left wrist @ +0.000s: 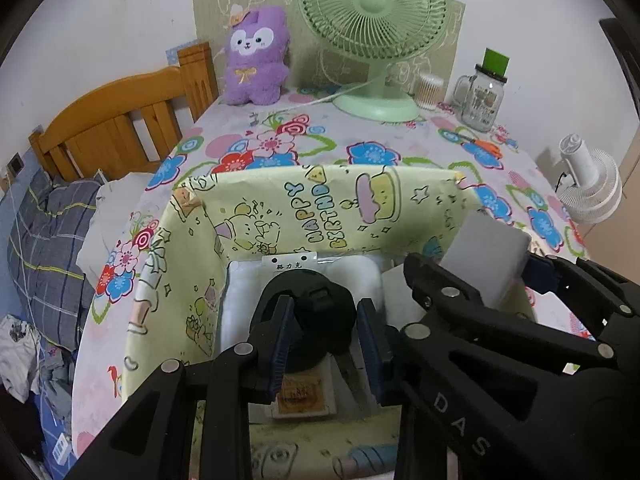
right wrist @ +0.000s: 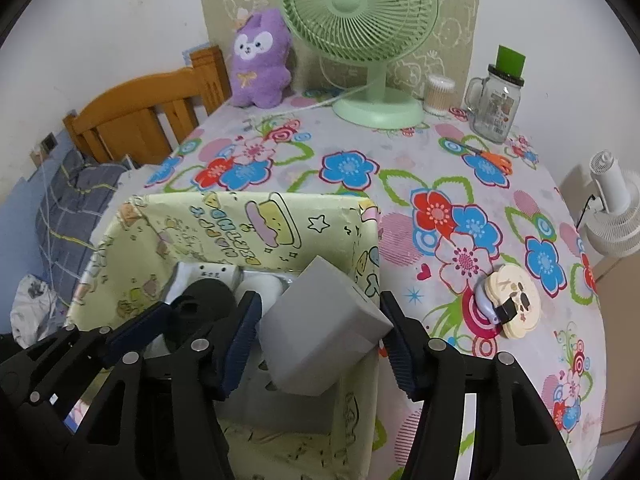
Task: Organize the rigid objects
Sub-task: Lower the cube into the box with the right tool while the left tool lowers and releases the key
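Observation:
A yellow "HAPPY BIRTHDAY" paper-covered box [left wrist: 248, 216] stands open on the flowered table. My left gripper [left wrist: 325, 312] is inside it, shut on a black round object [left wrist: 308, 300] that sits over a white item [left wrist: 240, 292] and a small orange-covered card [left wrist: 298, 396]. My right gripper [right wrist: 320, 304] is shut on a grey box [right wrist: 320, 332], which hangs tilted over the yellow box's [right wrist: 224, 216] right side. The left wrist view shows that grey box [left wrist: 484, 256] at the right. The black object [right wrist: 208, 300] shows at the lower left of the right wrist view.
A cream round item with a black clip [right wrist: 508, 304] lies on the cloth right of the box. Along the back stand a green fan [right wrist: 360, 8], purple plush [right wrist: 260, 60], swab tub [right wrist: 438, 94] and glass jar [right wrist: 496, 104]; orange scissors [right wrist: 488, 156] lie nearby. Wooden bed frame [left wrist: 120, 120] at left.

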The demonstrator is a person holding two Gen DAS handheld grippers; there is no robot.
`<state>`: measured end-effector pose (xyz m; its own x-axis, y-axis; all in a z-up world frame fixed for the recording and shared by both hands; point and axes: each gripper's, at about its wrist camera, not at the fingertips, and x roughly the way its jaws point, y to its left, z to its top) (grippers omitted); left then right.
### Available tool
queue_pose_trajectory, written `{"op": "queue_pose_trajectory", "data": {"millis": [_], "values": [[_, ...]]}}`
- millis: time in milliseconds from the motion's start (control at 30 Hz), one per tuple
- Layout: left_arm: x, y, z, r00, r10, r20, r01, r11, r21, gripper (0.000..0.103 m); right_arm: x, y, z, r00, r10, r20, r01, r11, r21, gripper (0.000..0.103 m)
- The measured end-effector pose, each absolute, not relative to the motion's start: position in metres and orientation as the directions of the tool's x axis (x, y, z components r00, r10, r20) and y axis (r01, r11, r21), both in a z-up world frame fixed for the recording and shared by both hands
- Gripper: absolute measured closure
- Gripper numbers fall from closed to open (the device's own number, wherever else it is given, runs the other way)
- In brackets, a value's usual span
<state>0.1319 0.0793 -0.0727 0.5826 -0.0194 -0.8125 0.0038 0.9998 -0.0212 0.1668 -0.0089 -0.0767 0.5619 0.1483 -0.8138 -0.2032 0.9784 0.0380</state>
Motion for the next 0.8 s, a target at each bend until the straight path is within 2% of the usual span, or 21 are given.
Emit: {"op": "queue_pose_trajectory", "data": {"millis": [133, 300, 400, 433, 467, 667, 800], "values": [[0.138, 0.08, -0.08, 0.571, -0.021, -0.821, 0.01, 1.0, -0.018, 0.07, 0.174, -0.009, -0.084, 0.553, 0.145, -0.82, -0.201, 0.979, 0.038, 0.041], [0.142, 0.083, -0.085, 0.563, -0.009, -0.826, -0.008, 1.0, -0.016, 0.062, 0.176, -0.009, -0.088, 0.542, 0.146, -0.828, -0.202, 0.979, 0.04, 0.043], [0.143, 0.084, -0.087, 0.556, -0.009, -0.831, -0.008, 1.0, -0.016, 0.049, 0.175, -0.008, -0.088, 0.54, 0.139, -0.83, -0.21, 0.977, 0.027, 0.043], [0.142, 0.083, -0.087, 0.557, -0.004, -0.831, -0.008, 1.0, -0.011, 0.04, 0.175, -0.008, -0.088, 0.54, 0.14, -0.83, -0.215, 0.976, 0.025, 0.042], [0.141, 0.083, -0.086, 0.558, 0.001, -0.83, -0.01, 1.0, -0.005, 0.036, 0.174, -0.008, -0.088, 0.54, 0.141, -0.83, -0.217, 0.976, 0.024, 0.042], [0.132, 0.08, -0.082, 0.56, -0.007, -0.829, -0.002, 1.0, -0.01, 0.028, 0.165, -0.011, -0.084, 0.542, 0.157, -0.826, -0.233, 0.972, 0.031, 0.03], [0.123, 0.076, -0.074, 0.579, -0.005, -0.815, -0.001, 1.0, -0.006, 0.02, 0.155, -0.014, -0.074, 0.581, 0.157, -0.799, -0.243, 0.97, 0.014, 0.017]]}}
